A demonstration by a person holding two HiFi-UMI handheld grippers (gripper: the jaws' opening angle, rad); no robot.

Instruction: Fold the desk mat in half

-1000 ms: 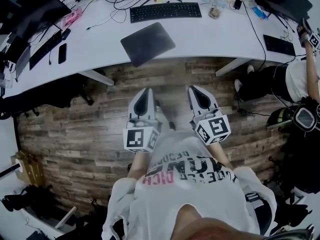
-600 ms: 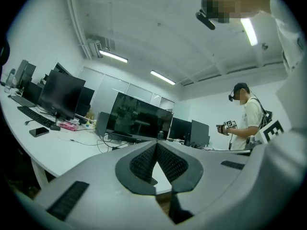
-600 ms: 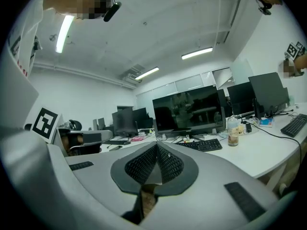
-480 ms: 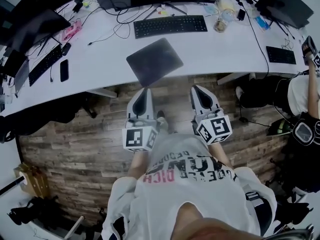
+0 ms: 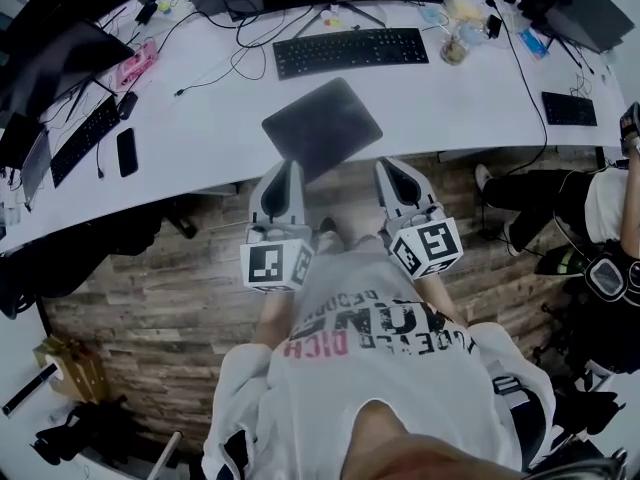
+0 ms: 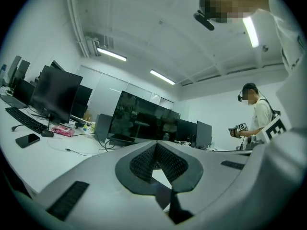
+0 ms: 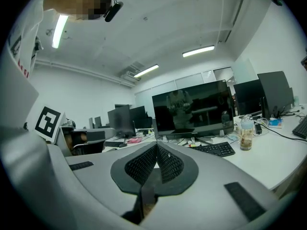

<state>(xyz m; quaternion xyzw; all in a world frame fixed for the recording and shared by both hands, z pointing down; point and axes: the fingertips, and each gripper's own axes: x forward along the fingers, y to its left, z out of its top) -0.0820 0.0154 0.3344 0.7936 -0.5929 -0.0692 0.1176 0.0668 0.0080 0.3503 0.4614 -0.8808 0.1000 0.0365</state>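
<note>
Task item: dark grey rectangular desk mat w/ rounded corners [image 5: 322,128], lying flat and unfolded on the long white curved desk [image 5: 200,138]. It sits askew, one corner pointing at the desk's front edge, just in front of the black keyboard [image 5: 350,51].
L tool: left gripper [image 5: 286,168] [image 6: 156,144], grey w/ black ribbed pads, held level. Jaws pressed together, nothing between them.
R tool: right gripper [image 5: 391,166] [image 7: 157,145], same build, tipped slightly down. Jaws also pressed together and empty.
Tools vs mat: in the head view both tips are at the desk's front edge, one on either side of the mat's near corner. L tip overlaps the mat's near-left edge; contact can't be told. The mat doesn't show in either gripper view.
Tools vs each other: side by side, apart, roughly parallel, marker cubes toward the person's chest.
Desk clutter: black phone [image 5: 126,152] left of the mat, second black keyboard [image 5: 85,138] further left, pink object [image 5: 142,60] behind it, and a clear jar [image 5: 458,46] right of the main keyboard. Loose cables run across the top.
Screens: big dark monitor [image 7: 192,110] straight ahead of the R tool, its screen off and reflective.
Floor: wood-plank flooring [image 5: 150,288] under the desk.
Others: a second person [image 6: 259,121] in a white shirt stands off to the right, holding a marker-cube gripper.
</note>
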